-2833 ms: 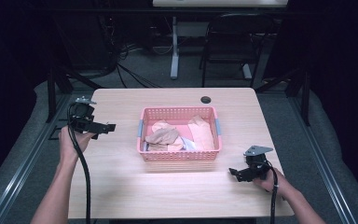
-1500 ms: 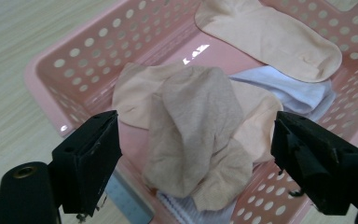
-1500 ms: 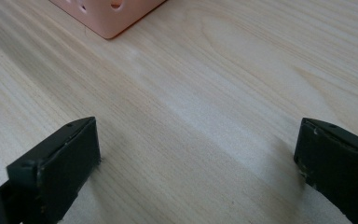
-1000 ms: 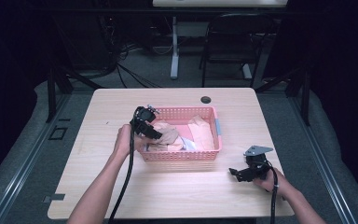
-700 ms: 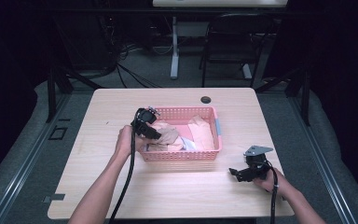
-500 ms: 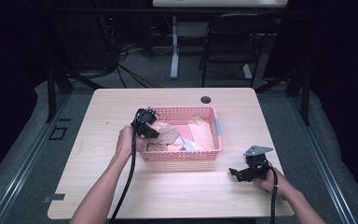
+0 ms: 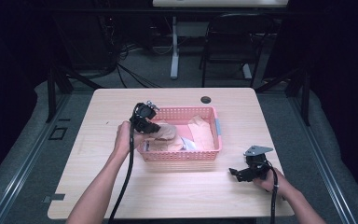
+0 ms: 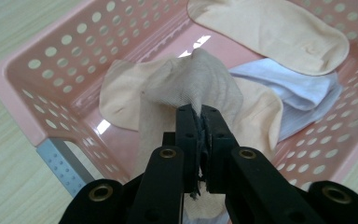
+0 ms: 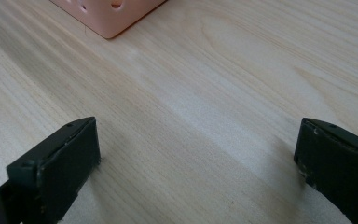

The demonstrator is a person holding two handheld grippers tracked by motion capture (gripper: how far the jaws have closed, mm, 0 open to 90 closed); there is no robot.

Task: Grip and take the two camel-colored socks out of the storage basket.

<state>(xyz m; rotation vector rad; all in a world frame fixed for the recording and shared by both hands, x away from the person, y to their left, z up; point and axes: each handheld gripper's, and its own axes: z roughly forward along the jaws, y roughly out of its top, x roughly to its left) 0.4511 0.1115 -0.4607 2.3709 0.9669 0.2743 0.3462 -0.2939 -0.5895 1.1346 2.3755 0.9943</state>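
A pink perforated basket (image 7: 177,156) stands mid-table and holds several socks. My left gripper (image 8: 200,116) is shut on a fold of a beige sock (image 8: 200,77), pinching it up off the basket floor (image 8: 135,144). In the high view that left gripper (image 7: 150,127) hangs over the basket's left end. Another beige sock (image 8: 270,32) lies at the far side, and a white-blue sock (image 8: 298,95) sits beside the pinched one. My right gripper (image 7: 235,173) rests on the table right of the basket, jaws wide open with only bare wood (image 9: 196,116) between them.
A small dark round hole (image 7: 206,100) sits near the table's far edge. A corner of the pink basket (image 9: 112,14) shows at the top of the right gripper view. Chairs and cables stand beyond the table.
My left gripper came from the table's left side over to the basket and closed on the beige sock. In the last second it has barely shifted. The right gripper has stayed put.
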